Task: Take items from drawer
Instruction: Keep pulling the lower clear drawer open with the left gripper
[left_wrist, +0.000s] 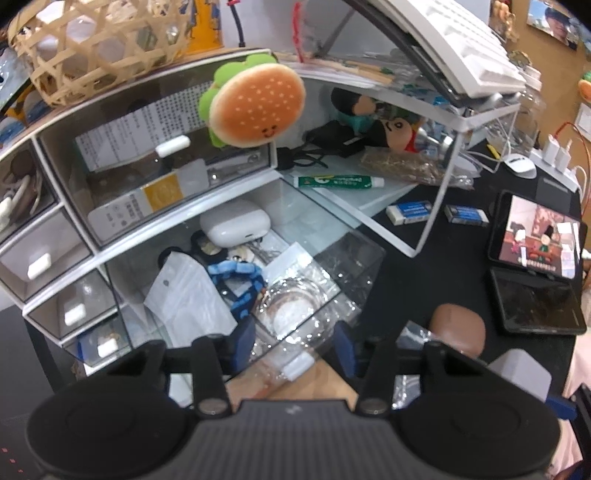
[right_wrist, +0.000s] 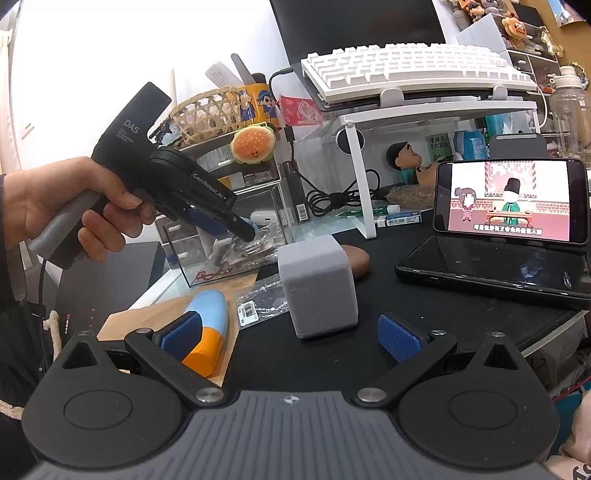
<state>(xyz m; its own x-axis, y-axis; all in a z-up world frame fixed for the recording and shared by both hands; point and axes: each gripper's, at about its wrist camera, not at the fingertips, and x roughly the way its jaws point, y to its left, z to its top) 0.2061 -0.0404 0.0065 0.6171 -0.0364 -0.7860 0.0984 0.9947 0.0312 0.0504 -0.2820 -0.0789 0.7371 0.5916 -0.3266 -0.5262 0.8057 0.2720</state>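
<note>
A clear acrylic drawer is pulled out of a white desk organiser. In it lie a white earbud case, a blue bead bracelet, a white paper packet and a clear plastic bag with a reddish bracelet. My left gripper is open with its blue pads either side of that clear bag, low in the drawer's front. In the right wrist view the left gripper reaches down into the drawer. My right gripper is open and empty above the black desk.
A grey foam cube, a brown case, a bagged chain and a blue-orange object on a wooden board lie on the desk. A phone on a stand plays a video. A burger plush sits on the organiser.
</note>
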